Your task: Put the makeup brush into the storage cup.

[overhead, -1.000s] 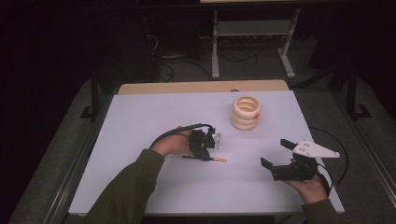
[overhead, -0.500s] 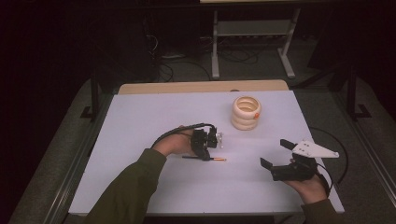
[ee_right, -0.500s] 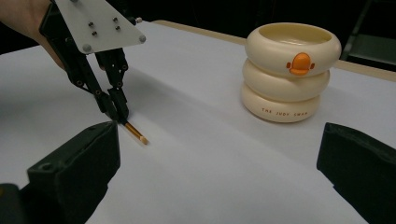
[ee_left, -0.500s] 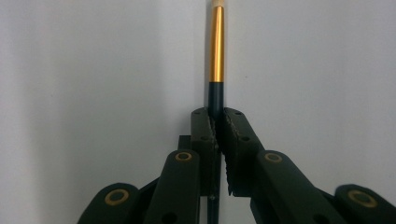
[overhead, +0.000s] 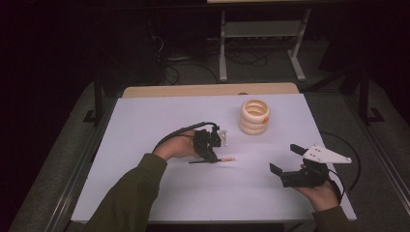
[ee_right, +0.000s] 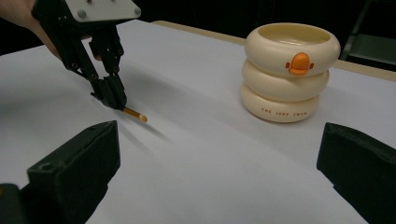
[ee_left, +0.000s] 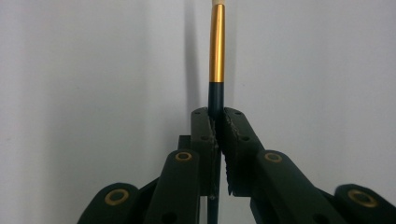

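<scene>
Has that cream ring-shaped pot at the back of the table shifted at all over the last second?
No. The cream pot sits in the same spot, just in front of the table's wooden back edge, as in the earlier high views.

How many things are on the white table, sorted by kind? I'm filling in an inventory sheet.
Brushes with a dark handle and gold ferrule: 1, clamped in the left gripper
Cream ringed holders with an orange duck mark: 1
Hand-held grippers: 2, counting the open right gripper
Total: 4
</scene>
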The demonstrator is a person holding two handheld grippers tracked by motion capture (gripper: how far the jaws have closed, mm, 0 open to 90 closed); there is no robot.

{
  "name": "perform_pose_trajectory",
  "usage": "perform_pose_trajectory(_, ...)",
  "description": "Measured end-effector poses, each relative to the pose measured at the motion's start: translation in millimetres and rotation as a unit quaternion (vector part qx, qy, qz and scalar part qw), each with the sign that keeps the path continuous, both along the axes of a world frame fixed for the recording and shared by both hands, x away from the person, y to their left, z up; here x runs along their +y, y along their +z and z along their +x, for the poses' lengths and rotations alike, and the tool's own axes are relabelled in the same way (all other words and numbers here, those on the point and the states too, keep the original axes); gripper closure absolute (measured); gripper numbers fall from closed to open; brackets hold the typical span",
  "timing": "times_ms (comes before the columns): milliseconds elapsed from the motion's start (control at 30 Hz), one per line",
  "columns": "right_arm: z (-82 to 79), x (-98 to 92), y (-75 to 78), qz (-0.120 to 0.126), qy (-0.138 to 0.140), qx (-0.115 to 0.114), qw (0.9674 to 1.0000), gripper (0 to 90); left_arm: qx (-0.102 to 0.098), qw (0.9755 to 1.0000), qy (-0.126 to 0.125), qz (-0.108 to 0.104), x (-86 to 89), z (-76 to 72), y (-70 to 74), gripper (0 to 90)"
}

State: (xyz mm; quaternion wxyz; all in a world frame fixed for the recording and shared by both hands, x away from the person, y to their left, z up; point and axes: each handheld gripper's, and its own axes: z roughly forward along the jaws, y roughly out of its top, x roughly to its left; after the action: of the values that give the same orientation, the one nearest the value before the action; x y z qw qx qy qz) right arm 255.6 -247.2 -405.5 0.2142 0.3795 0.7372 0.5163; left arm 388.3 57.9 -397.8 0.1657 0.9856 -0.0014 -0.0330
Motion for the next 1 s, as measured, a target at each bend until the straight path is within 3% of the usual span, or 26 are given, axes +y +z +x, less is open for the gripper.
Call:
perform_pose_trajectory(233,0.3,0.6,0.0,-0.001,0.0,-0.002,1.0,0.0,0.005,0.9987,0.02,-0.046,11.2,0.2,9.3,83.4)
perform_pose_trajectory(467,1.0,0.9,0.4,-0.001,0.001,-0.002,1.0,0.0,0.009,0.9947,0.043,-0.092,24.1,-2.4,15.6,83.4)
perform_pose_trajectory(600,1.1,1.1,0.4,-0.001,0.001,-0.001,1.0,0.0,0.004,0.9896,0.066,-0.128,32.4,-4.8,17.9,83.4)
perform_pose_trajectory(633,1.3,1.4,0.3,-0.001,0.001,-0.001,1.0,0.0,0.001,0.9895,0.064,-0.129,34.8,-4.5,19.0,83.4)
perform_pose_trajectory(733,1.7,2.1,0.4,-0.002,0.002,-0.001,1.0,0.0,-0.001,0.9855,0.079,-0.151,40.6,-6.7,20.5,83.4)
perform_pose_trajectory(1000,2.8,3.8,0.8,-0.004,0.004,-0.001,1.0,0.0,-0.003,0.9719,0.11,-0.208,53.9,-14.6,24.7,83.5)
